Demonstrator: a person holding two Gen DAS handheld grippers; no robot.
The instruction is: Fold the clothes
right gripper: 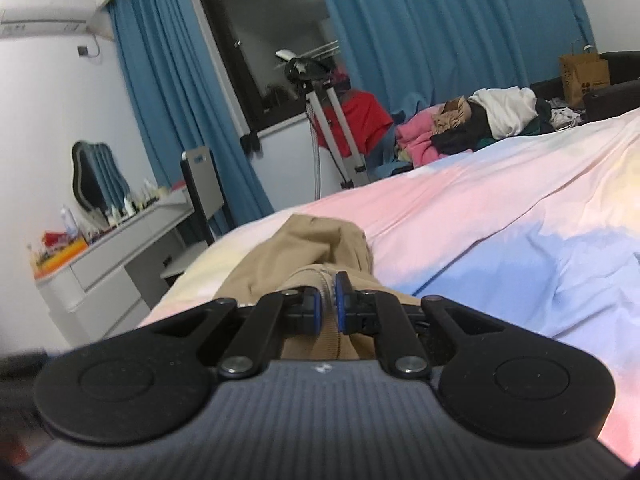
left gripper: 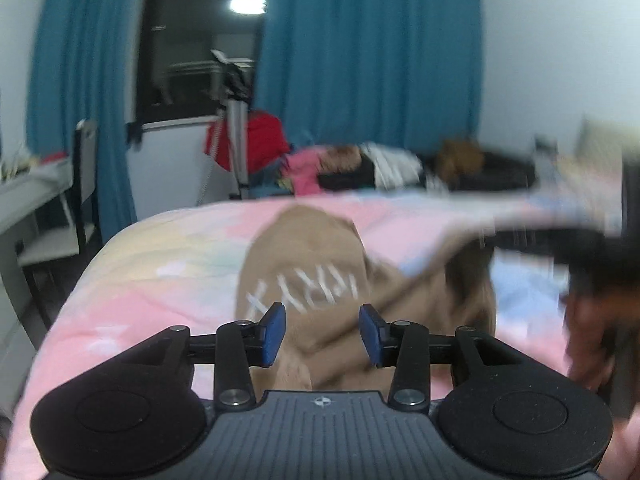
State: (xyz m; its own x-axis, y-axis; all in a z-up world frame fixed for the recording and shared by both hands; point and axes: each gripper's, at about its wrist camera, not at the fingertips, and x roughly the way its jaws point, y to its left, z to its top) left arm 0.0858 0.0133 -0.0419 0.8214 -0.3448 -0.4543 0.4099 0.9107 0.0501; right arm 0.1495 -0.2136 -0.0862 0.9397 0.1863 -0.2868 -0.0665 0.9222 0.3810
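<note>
- a tan garment (left gripper: 304, 280) with white lettering lies bunched on the pastel bedspread (left gripper: 168, 264), near the edge of the bed closest to both cameras.
- the right gripper (right gripper: 327, 300) has its blue pads drawn narrow onto a ribbed tan edge of that garment (a cuff or hem, i judge; the weave looks corded), so the cloth sits pinched between them.
- in the left wrist view a part of the tan cloth stretches up and off to the right toward a dark, motion-blurred shape that seems to be the right gripper; the blur is too heavy to say more.
- the left gripper (left gripper: 322, 334) stands wide apart, pads empty, hovering just above the near end of the garment with cloth showing in the gap but not caught.
- the garment is not a flat, squared stack: it looks rumpled, with one part lifted. as a judgement, the folding of this piece is under way and not finished, though how many folds it already carries i cannot tell.
- a pile of mixed clothes (right gripper: 480, 120) (pink, white, dark) sits heaped at the far side of the bed, loose and not folded, so by the look of it more than this one piece is left.
</note>
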